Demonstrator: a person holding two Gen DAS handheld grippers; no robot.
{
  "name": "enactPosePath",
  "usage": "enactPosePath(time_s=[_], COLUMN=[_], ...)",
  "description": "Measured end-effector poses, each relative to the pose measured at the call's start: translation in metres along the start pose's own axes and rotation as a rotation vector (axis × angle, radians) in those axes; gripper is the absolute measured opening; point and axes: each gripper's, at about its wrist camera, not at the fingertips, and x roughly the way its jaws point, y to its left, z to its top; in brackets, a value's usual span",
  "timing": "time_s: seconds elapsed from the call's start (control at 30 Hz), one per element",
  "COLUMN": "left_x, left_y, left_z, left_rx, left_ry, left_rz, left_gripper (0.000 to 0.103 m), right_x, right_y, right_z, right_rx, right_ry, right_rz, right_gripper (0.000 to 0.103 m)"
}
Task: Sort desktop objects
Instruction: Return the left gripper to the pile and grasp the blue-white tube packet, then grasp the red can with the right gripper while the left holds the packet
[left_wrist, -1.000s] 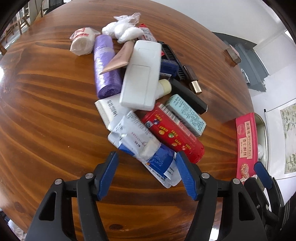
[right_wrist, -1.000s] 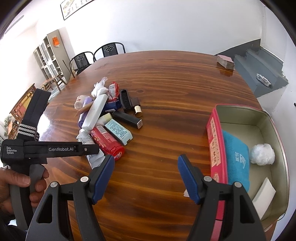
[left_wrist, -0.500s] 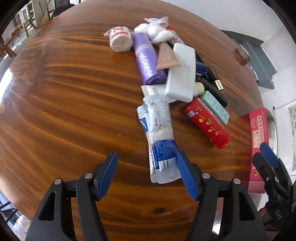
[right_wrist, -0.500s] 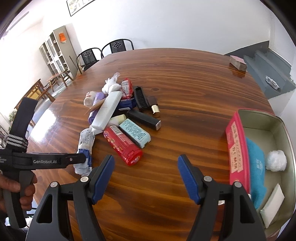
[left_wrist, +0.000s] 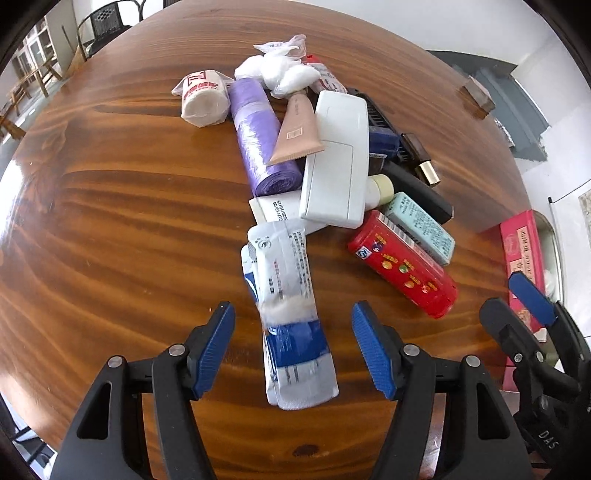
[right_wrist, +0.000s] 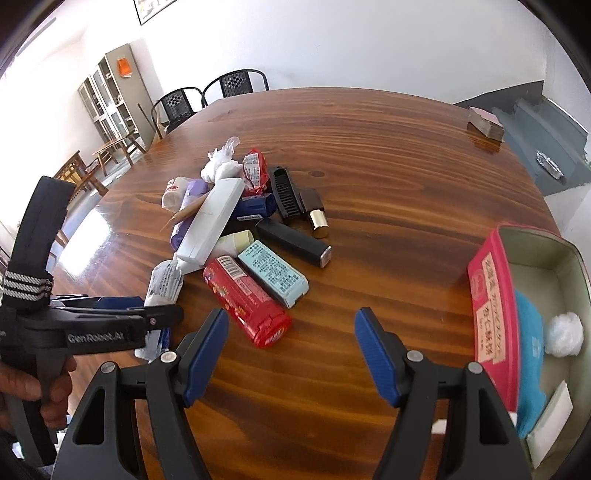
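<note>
A pile of small objects lies on the round wooden table (left_wrist: 110, 206). A blue-and-white packet bundle (left_wrist: 291, 314) lies nearest, between the fingers of my open left gripper (left_wrist: 293, 349), which hovers around its lower half. Beyond are a white case (left_wrist: 338, 162), a purple bag roll (left_wrist: 258, 136), a red bottle (left_wrist: 402, 266) and a light-blue box (left_wrist: 421, 229). My right gripper (right_wrist: 290, 354) is open and empty, just right of the red bottle (right_wrist: 245, 301). A red-sided tin (right_wrist: 491, 317) sits at right.
The tin holds a blue cloth (right_wrist: 530, 354), a white ball (right_wrist: 563, 334) and a white card (right_wrist: 550, 424). A black comb (right_wrist: 284, 192), black tube (right_wrist: 293, 242) and gold-capped lipstick (right_wrist: 316, 210) lie in the pile. Chairs (right_wrist: 236, 83) stand beyond the table.
My left gripper has drawn back and swung over the blue-and-white packet bundle, then closed in on it. My right gripper has moved left toward the pile. Both stay open.
</note>
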Motion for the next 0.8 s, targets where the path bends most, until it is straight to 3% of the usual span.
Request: enactPosePath(time_s=[0.07,0.17,0.23,0.6,0.8], left_x=[0.002,0.003,0.003,-0.005,-0.004], left_y=[0.0,0.001,0.004,0.037,0.041], left_z=[0.001,0.0,-0.001,-0.012,-0.009], left_rx=[0.009,0.035,0.038,0.006,-0.009], left_ry=[-0.005,-0.012,-0.008,-0.004,-0.009], left_rz=[0.007,0.024,0.022,0.089,0.088], left_gripper=[0.064,0.039,0.035,0.034,0.034], right_x=[0.004,0.012,0.019,0.054,0.063], right_y=[0.002,0.004,0.006,0.02,0.036], right_z=[0.002,0.004,0.006,0.01,0.006], right_rx=[-0.004,-0.01,-0.016,-0.045,-0.082], right_ry=[0.007,0.02,0.032,0.112,0.155], right_rz=[0.015,0.035,0.047,0.119,0.135], right_gripper=[0.075,0.075,0.075,0.075,0.075])
